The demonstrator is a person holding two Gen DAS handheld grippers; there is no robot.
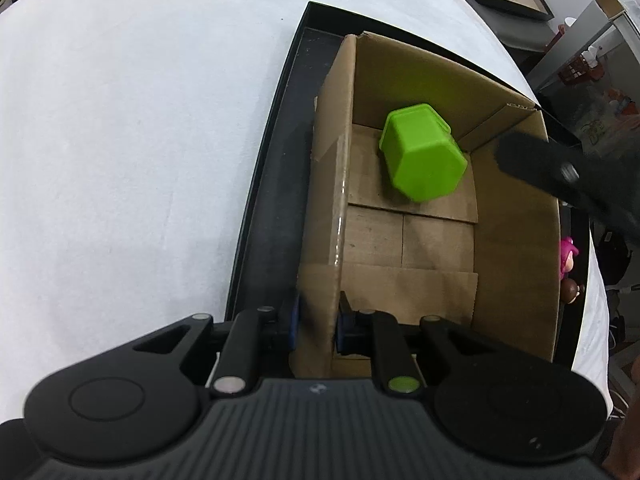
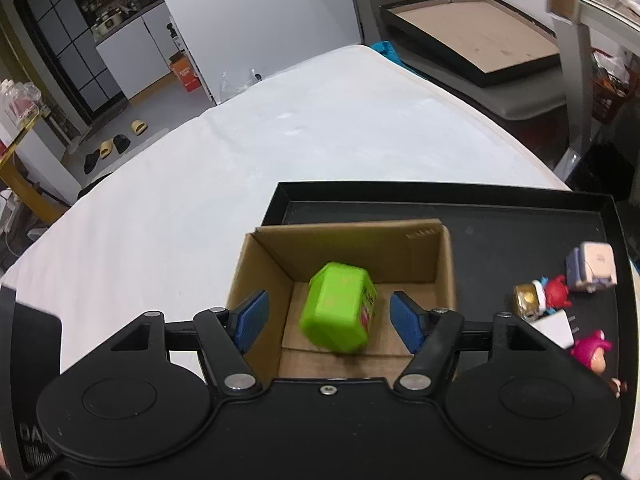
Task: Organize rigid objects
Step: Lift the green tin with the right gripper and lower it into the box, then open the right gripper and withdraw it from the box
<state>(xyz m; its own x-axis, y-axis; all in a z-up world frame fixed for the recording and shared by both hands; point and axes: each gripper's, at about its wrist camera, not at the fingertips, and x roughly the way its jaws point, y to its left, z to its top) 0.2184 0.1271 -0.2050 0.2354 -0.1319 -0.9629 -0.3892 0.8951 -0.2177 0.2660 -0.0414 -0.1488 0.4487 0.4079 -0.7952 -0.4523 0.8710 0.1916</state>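
Lying tipped inside my cardboard box (image 2: 448,264), green cup (image 2: 340,308) points away between my open right gripper (image 2: 328,320); left gripper (image 1: 316,326) clamps the box wall.

A white cloth-covered worktop (image 2: 248,152) fills the view. Behind it lies a black-framed brown board (image 2: 476,36), and slippers (image 2: 120,144) sit on the grey floor (image 2: 160,92).

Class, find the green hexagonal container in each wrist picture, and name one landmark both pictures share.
Left wrist: green container lies on its side inside the cardboard box, upper centre-right.
Right wrist: it sits low centre, between the open right jaws, untouched.
Shared landmark: the black tray under the box.
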